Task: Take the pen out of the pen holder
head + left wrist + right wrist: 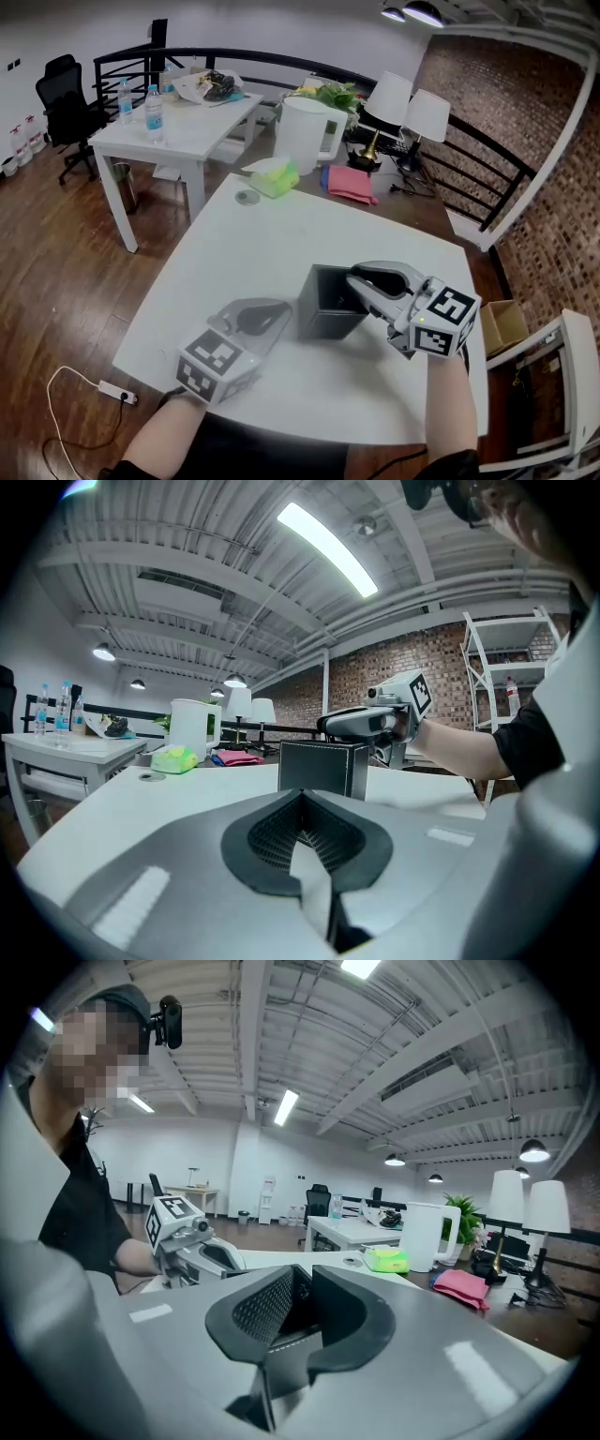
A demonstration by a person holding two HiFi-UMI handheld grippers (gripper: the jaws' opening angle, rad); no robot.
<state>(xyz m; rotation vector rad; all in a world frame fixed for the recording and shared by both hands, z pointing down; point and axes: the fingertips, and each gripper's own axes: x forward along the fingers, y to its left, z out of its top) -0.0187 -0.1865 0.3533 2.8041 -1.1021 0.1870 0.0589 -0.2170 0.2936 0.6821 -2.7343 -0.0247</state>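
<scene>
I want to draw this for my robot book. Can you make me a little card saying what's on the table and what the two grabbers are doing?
table: white
holder: black box, mid-table
pen: not visible
left gripper: left of holder, jaws together, empty
right gripper: at holder's top, jaws apart, rim between them
far edge: jug, pink cloth

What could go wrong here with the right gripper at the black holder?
The pen holder has its stitched rim between the jaws of the right gripper, so a lift might tip or drag it. The left gripper, jaws shut, only lies beside it, so nothing steadies it.
</scene>
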